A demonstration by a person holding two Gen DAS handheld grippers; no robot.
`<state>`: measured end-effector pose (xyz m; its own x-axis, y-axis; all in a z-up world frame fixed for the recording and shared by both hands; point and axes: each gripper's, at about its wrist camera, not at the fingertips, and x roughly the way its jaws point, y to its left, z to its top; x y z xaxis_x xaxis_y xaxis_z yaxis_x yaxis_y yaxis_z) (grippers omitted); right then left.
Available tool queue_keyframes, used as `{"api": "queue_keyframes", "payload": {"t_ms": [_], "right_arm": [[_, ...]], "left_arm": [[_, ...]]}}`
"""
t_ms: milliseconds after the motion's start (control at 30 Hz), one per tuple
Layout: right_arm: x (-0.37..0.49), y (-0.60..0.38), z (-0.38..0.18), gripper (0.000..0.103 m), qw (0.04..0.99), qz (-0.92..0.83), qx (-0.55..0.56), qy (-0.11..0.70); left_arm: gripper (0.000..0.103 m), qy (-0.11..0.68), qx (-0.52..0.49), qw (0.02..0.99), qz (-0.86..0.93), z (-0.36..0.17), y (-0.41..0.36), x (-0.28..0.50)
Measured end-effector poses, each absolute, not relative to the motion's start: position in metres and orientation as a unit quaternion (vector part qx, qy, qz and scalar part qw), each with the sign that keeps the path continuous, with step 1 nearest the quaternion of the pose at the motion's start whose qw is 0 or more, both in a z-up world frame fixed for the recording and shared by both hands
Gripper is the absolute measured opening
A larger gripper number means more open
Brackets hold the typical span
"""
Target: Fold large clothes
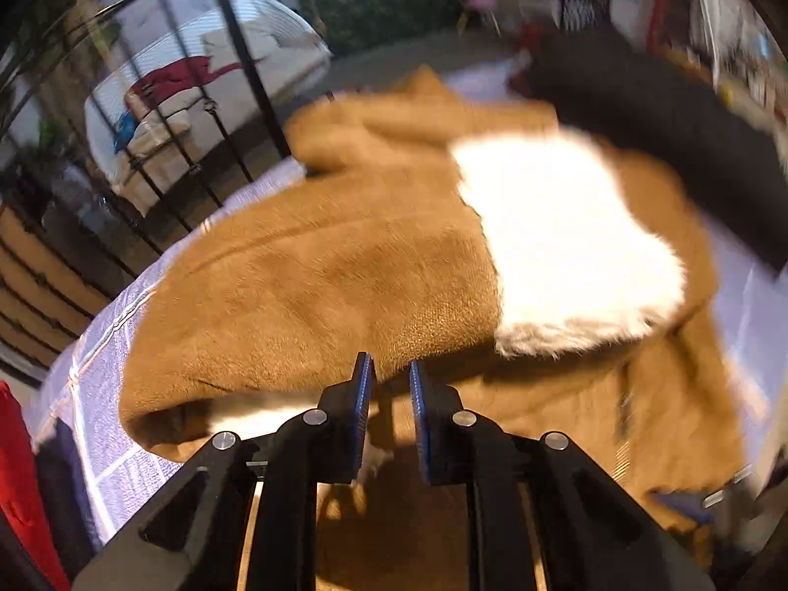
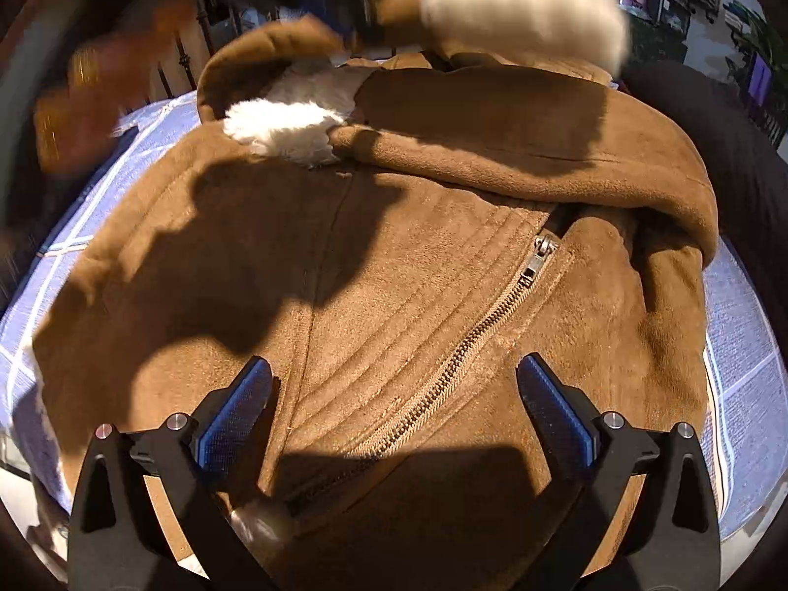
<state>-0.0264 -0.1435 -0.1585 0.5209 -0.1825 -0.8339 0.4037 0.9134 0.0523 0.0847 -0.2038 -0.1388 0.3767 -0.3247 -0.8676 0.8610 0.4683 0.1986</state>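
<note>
The tan jacket (image 2: 394,271) is lying on the checked cloth (image 2: 738,344); the right gripper (image 2: 394,384) is hovering spread wide (the left gripper (image 1: 391,384) nearly closed, gripping nothing visible)

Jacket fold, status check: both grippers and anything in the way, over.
Left gripper fingers nearly closed, nothing visibly pinched. Right gripper open over brown jacket. Jacket bunched on checked cloth. Dark garment beside it.

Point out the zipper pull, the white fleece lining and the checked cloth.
zipper pull (image 2: 545,247), right wrist view, metal slider.
white fleece lining (image 1: 566,241), left wrist view, middle of panel.
checked cloth (image 1: 106,344), left wrist view, bare left part.
</note>
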Motion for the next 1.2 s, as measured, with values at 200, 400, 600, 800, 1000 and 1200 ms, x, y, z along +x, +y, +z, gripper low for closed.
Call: {"api": "queue_keyframes", "payload": {"t_ms": [200,400,600,800,1000,1200], "right_arm": [[-0.036,-0.146,-0.153,0.098,0.867,-0.162,0.133,0.452],[-0.039,-0.156,-0.145,0.098,0.864,-0.159,0.171,0.445],[-0.04,-0.169,-0.139,0.098,0.858,-0.169,0.197,0.443],[-0.052,-0.186,-0.121,0.098,0.867,-0.186,0.207,0.412],[-0.043,-0.244,-0.104,0.098,0.868,-0.221,0.235,0.376],[-0.006,-0.297,-0.093,0.089,0.867,-0.215,0.297,0.338]], "left_arm": [[0.062,0.337,0.409,0.759,-0.377,-0.163,-0.198,0.049],[0.077,0.35,0.357,0.76,-0.415,-0.143,-0.165,0.039],[0.081,0.36,0.317,0.789,-0.385,-0.137,-0.121,0.034],[0.082,0.386,0.28,0.811,-0.338,-0.133,-0.067,0.042],[0.082,0.428,0.231,0.825,-0.287,-0.137,-0.015,0.058],[0.082,0.443,0.215,0.831,-0.26,-0.136,0.021,0.07]]}}
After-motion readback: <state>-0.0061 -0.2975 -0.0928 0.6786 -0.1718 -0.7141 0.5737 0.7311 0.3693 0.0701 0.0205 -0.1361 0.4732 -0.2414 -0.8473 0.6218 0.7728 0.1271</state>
